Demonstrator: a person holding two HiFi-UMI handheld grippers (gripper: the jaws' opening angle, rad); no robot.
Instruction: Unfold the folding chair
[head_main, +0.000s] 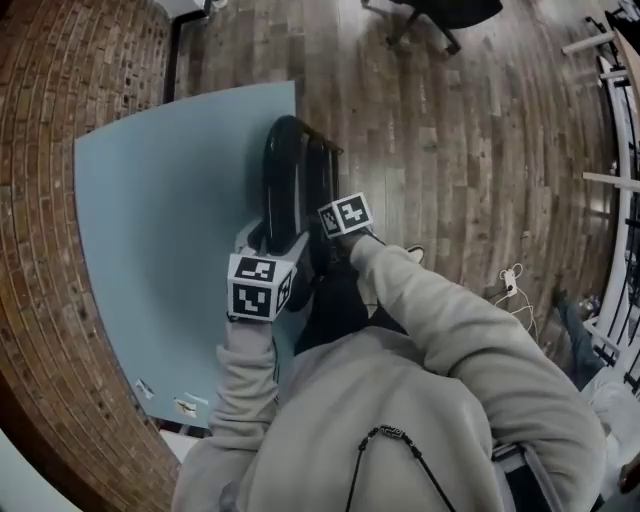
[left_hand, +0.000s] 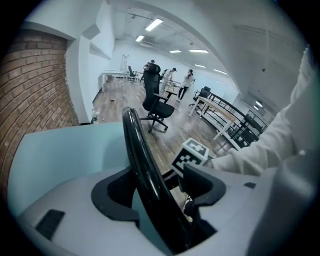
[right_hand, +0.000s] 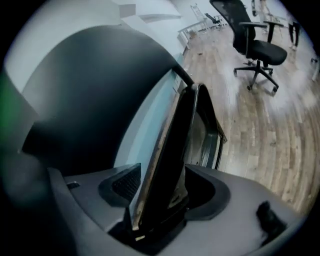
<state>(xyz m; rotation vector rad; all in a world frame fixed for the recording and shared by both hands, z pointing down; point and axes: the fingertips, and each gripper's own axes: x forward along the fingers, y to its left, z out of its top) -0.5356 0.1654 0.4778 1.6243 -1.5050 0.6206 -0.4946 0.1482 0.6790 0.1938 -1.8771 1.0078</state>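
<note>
The folding chair (head_main: 290, 170) is folded flat and stands upright on its edge on a pale blue mat (head_main: 160, 220). The mat lies on a wooden floor (head_main: 450, 150), next to a brick wall (left_hand: 35, 85).

The left gripper (left_hand: 157, 180) is at the near end of the chair. Its jaws stand apart, with the chair's glossy black frame tube (left_hand: 137, 150) running up between them. A gap shows on each side of the tube.

The right gripper (right_hand: 164, 184) is just beside the left one, on the same end of the chair. Its jaws are also spread, and the edge of the flat seat panel (right_hand: 170, 150) sits between them. The panel nearly fills the gap; whether the pads touch it cannot be told.

Both arms, in grey sleeves (head_main: 440, 320), reach steeply down to the chair. A black office chair (right_hand: 255, 45) stands well apart on the floor beyond.
</note>
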